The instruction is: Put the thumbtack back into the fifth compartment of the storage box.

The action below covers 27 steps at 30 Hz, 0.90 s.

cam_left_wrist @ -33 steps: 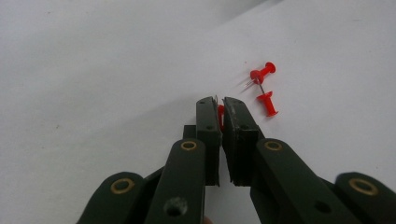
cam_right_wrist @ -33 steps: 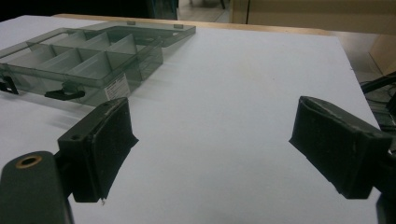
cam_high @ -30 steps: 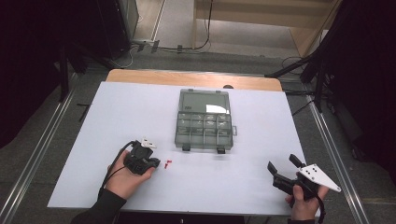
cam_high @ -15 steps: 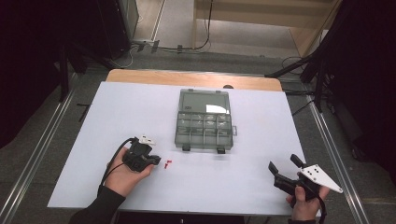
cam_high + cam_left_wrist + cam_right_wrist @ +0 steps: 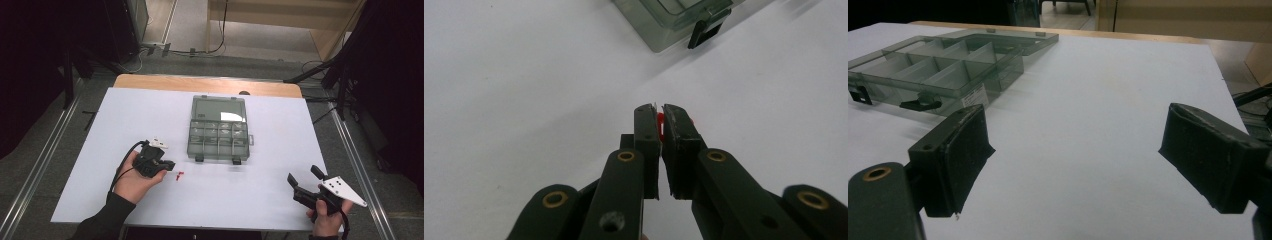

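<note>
Two grippers were at work over the white table (image 5: 280, 200). The left gripper (image 5: 660, 120) had its jaws clenched almost flat together on a small red piece (image 5: 660, 121), which sat pinched between the pads right at the tips, a sliver of red showing in the narrow slit and a little more peeking past the outer edge of one jaw. In the high view another speck of red (image 5: 178, 176) lay on the table just beyond that gripper's tips; whether it was the same piece could not be told. Ahead of the clenched jaws, well apart from them, stood the open clear compartment box (image 5: 669, 20) with its black latch (image 5: 704, 32) facing the tips. The right gripper (image 5: 1073, 155) rested with its jaws released and spread wide, bare table between the pads, and the box (image 5: 938, 70) lay beyond its left-hand jaw, apart from it.
</note>
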{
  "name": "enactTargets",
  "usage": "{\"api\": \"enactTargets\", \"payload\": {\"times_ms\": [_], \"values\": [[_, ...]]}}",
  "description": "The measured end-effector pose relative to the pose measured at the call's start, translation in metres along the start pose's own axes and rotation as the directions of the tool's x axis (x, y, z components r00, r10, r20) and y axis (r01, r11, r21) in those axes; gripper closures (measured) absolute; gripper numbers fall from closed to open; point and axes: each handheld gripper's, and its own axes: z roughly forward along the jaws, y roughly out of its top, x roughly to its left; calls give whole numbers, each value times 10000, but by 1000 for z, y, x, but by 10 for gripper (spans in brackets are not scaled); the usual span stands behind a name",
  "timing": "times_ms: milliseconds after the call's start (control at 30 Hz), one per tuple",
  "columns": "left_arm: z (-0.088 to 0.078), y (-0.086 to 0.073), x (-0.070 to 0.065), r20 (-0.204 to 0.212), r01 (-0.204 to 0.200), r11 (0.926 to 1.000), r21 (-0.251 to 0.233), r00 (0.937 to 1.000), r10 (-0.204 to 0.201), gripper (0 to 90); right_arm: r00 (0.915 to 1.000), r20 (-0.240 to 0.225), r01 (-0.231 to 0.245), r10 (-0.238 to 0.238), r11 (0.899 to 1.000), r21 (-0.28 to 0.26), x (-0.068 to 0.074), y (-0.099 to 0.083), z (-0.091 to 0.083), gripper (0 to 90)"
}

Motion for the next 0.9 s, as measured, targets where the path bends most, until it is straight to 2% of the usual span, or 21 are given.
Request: {"api": "enactTargets", "payload": {"times_ms": [300,633,667,800,900], "values": [[-2,11,-2,98,-112,9999,-111,9999,113,851,10000,-29,-20,20,10000,12,0,0,0,125],[-2,34,-9,248,-354,9990,-264,9990,361,851,10000,-46,-55,55,10000,51,1,0,0,125],[-1,36,-9,279,-375,9990,-240,9989,382,852,10000,-15,74,-74,10000,-36,0,0,0,126],[1,43,-9,356,-404,9989,-240,9985,412,852,10000,-5,-95,95,9999,43,0,0,0,127],[2,46,-11,424,-480,9987,-190,9979,488,851,10000,17,28,-28,10000,5,-1,0,0,127]]}}
